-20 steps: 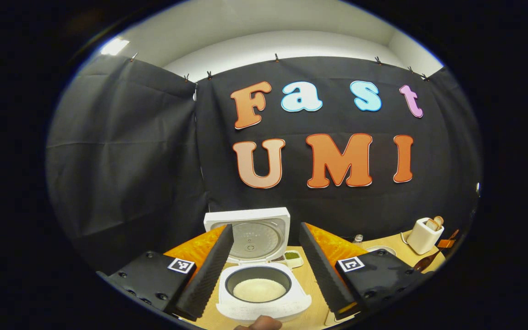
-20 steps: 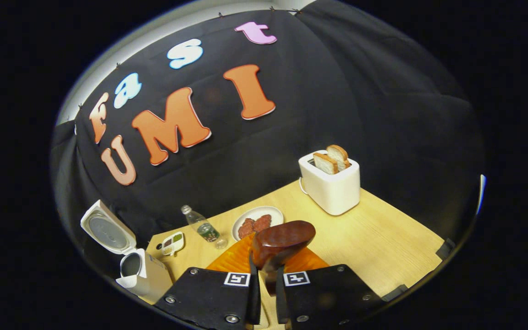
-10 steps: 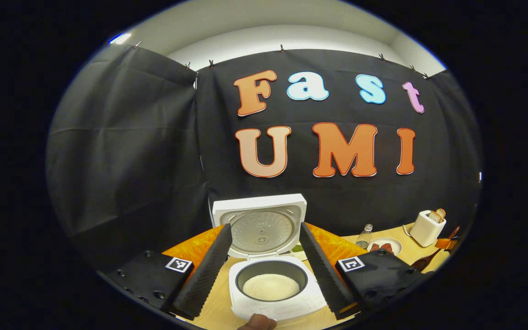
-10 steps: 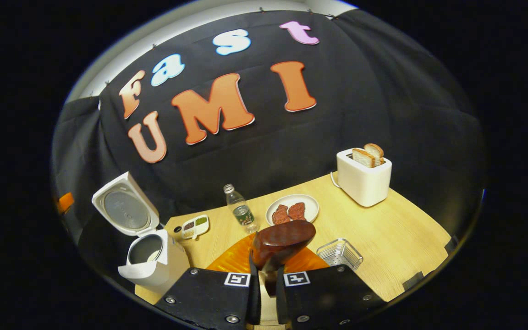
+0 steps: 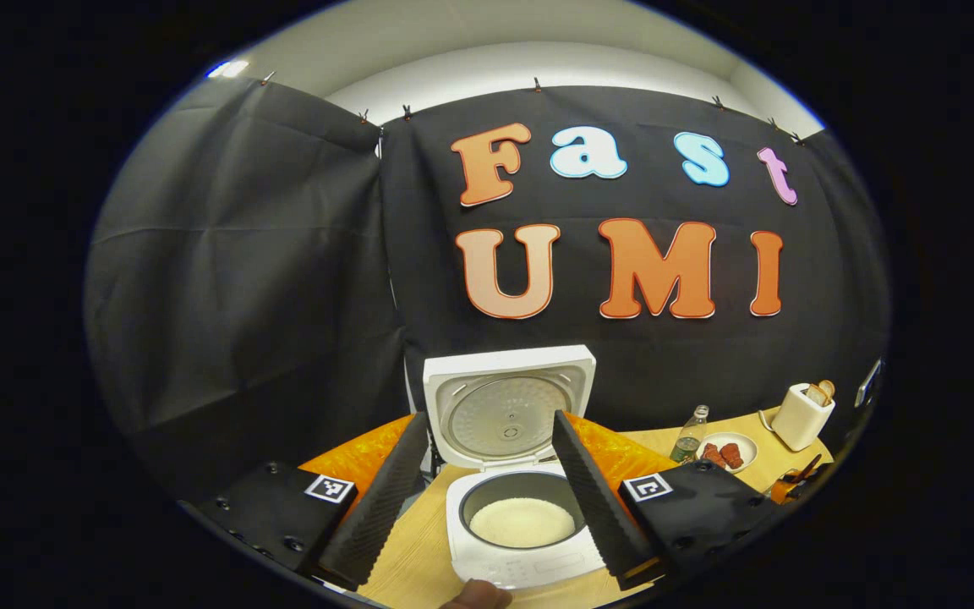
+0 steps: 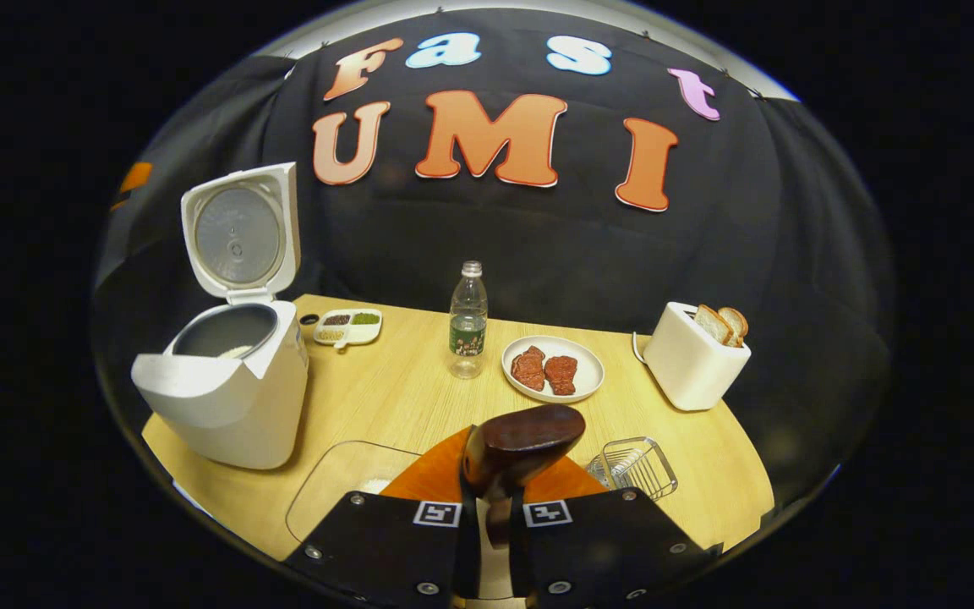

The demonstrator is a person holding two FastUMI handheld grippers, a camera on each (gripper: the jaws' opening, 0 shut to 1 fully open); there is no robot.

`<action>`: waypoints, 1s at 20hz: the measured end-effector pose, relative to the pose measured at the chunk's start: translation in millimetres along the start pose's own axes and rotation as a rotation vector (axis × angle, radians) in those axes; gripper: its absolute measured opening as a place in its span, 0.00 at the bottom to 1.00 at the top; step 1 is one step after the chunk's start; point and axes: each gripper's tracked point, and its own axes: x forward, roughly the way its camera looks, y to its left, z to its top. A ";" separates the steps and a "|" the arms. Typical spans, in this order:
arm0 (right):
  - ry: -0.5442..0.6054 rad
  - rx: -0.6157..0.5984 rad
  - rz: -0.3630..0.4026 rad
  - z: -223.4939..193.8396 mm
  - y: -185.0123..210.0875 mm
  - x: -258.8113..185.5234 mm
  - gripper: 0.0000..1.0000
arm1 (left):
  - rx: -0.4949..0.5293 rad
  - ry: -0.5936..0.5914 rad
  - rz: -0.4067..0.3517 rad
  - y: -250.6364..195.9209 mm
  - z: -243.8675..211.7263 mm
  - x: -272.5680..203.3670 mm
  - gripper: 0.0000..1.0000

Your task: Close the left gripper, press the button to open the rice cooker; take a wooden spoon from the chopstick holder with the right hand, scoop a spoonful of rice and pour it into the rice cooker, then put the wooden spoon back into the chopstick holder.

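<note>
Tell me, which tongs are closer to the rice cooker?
The left tongs: the open rice cooker sits right between their fingers. The right tongs, holding the wooden spoon, are across the table from it.

White rice cooker at table's left, lid upright, rice inside. Dark wooden spoon tilted above the wire holder.

In the right gripper view the rice cooker stands at the tabletop's left, bottle centre, plate then toaster rightward.

One rice cooker, one bottle, one toaster with two bread slices, two meat pieces.
</note>
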 end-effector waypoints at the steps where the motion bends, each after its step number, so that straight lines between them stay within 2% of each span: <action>1: -0.004 -0.037 -0.012 -5.3 4.0 2.9 0.13 | 0.004 0.007 0.010 3.5 -1.9 -1.7 1.00; 6: -0.026 -0.178 -0.082 -32.3 21.0 15.6 0.13 | 0.024 0.053 0.014 19.0 -15.5 -1.3 1.00; 10: -0.007 -0.254 -0.083 -50.6 41.2 15.6 0.13 | 0.055 0.055 0.011 26.1 -15.7 6.8 1.00; 13: 0.017 -0.200 -0.114 -55.5 42.2 10.0 0.13 | 0.141 0.005 -0.006 25.0 -4.4 9.4 1.00; 15: 0.013 -0.169 -0.114 -55.8 51.7 4.7 0.13 | 0.162 -0.007 -0.022 24.3 -4.8 10.4 1.00; 17: 0.008 -0.146 -0.086 -54.0 69.3 -1.4 0.17 | 0.152 0.001 -0.041 23.8 -9.0 12.4 1.00; 18: 0.002 -0.118 -0.066 -51.2 78.3 -5.3 0.13 | 0.150 0.008 -0.039 29.1 -11.7 14.4 1.00; 20: 0.016 -0.035 -0.021 -55.1 96.1 -16.2 0.13 | 0.141 0.015 -0.034 37.4 -14.2 18.3 1.00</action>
